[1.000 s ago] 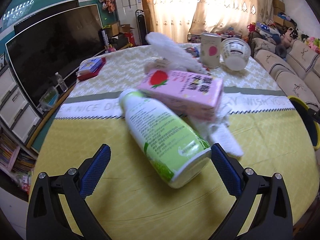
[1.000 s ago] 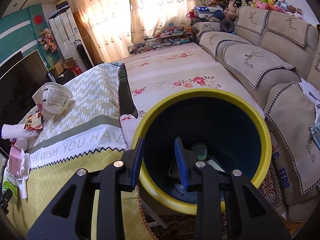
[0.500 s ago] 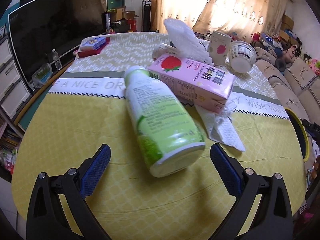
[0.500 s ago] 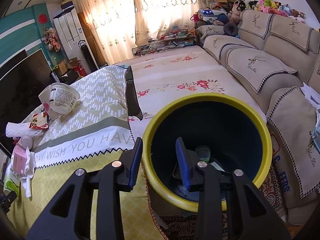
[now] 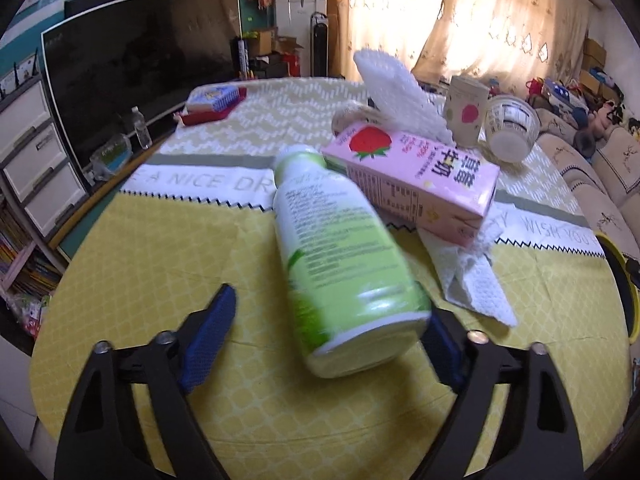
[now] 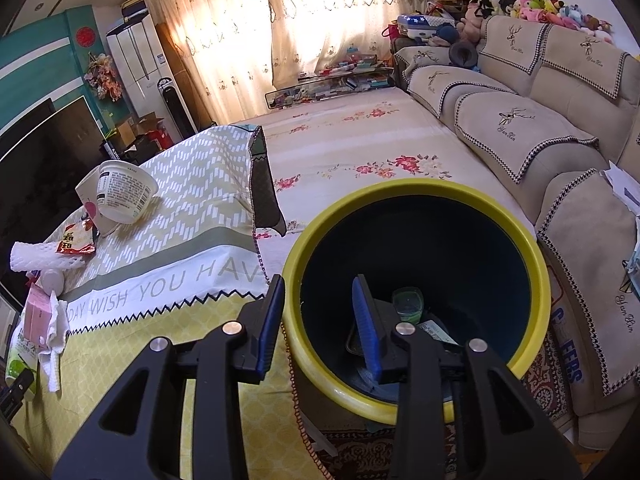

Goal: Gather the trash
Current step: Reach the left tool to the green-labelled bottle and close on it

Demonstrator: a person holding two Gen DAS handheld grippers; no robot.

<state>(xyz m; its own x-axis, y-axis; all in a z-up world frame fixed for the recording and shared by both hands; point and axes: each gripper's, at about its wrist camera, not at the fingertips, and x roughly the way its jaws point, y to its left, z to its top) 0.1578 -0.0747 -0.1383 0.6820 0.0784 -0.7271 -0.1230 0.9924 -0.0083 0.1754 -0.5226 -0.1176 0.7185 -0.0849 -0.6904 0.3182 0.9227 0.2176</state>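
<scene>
- My left tongs [image 5: 324,340] are closing around the base of the green-and-white bottle [image 5: 340,256]; the right pad sits at or against the bottle, the left pad [image 5: 208,340] is apart from it with bare cloth between, so no grip yet.
- Bottle lies on its side on the yellow tablecloth [image 5: 160,260], cap end touching the pink strawberry carton [image 5: 412,176].
- Open cloth to the left and in front of the bottle; to its right a crumpled white paper towel [image 5: 472,280] lies partly under the carton.
- Behind the carton: white foam net [image 5: 396,88], paper cup [image 5: 466,110], tipped white tub [image 5: 508,128].
- Table edge curves close at the bottom left; a TV [image 5: 132,68] and drawers stand beyond.
- My right tongs [image 6: 318,320] are partly spread, holding nothing, straddling the yellow rim of the dark bin [image 6: 532,256] just beside the table.
- Bin holds a green cup and some flat trash at the bottom.
- Sofa [image 6: 560,128] lies right of the bin.
</scene>
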